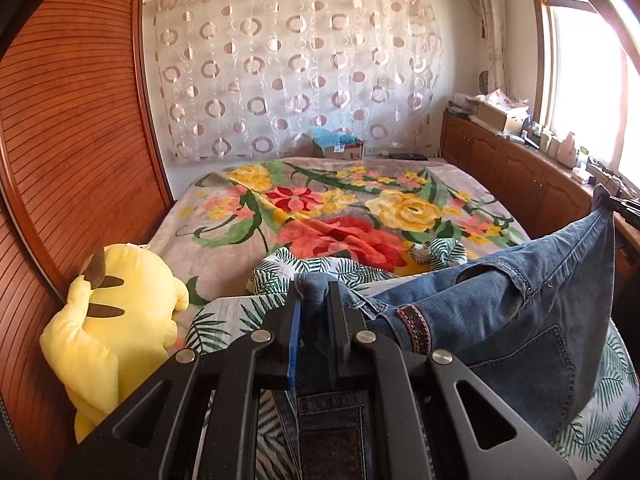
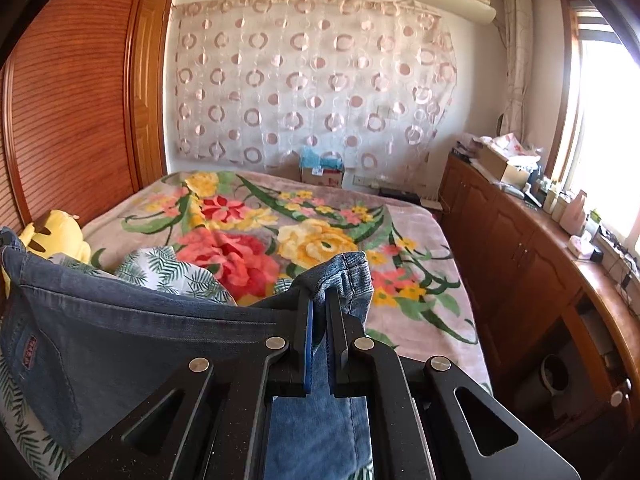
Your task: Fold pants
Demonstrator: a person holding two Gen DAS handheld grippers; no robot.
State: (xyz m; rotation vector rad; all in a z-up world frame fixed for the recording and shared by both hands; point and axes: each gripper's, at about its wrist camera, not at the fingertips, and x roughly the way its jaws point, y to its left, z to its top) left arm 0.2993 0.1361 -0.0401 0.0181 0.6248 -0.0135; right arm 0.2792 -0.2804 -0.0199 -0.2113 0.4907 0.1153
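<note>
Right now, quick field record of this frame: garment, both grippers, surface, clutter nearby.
garment: blue jeans, lifted and stretched between both grippers
left gripper: shut on jeans, denim bunched between the pads
right gripper: shut on jeans, near a stitched edge
surface: bed with floral blanket
under jeans: leaf-print fabric
clutter: yellow plush toy at the bed's left edge, by the wooden wardrobe
fold state: not yet folded

No wording can be read anywhere. The small maroon stitched patch (image 2: 30,350) on the blue denim pants (image 2: 120,344) carries marks too blurred to make out, and the print on the brown cardboard box (image 2: 322,176) by the wall is likewise illegible.
</note>
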